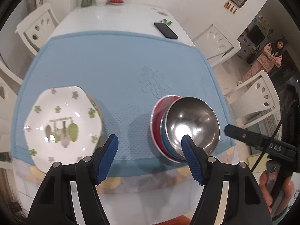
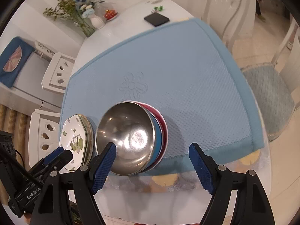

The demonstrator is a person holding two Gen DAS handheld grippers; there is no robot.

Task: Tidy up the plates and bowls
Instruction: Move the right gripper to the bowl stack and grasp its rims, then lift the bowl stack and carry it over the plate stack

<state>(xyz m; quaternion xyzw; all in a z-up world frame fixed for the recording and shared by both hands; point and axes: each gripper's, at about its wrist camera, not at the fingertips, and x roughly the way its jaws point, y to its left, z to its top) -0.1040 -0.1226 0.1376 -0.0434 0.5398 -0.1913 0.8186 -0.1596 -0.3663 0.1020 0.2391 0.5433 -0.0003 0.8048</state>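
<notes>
1. The steel bowl [image 2: 129, 138] sits nested on top of a blue bowl [image 2: 158, 136] and a red bowl [image 2: 163, 129] at the near edge of the blue mat [image 2: 187, 75] — probably light, stiff and slick, so the rim is the likeliest place to pinch.
2. Just left lies the stack of plates [image 1: 63, 123], topped by a white one with green flowers; it looks like ceramic — heavier, breakable, best taken by its edge.
3. The left gripper [image 1: 150, 142] hangs between the two stacks, fingers spread, holding nothing.
4. The right gripper [image 2: 152, 150] hovers over the bowls, fingers wide apart and empty.
</notes>
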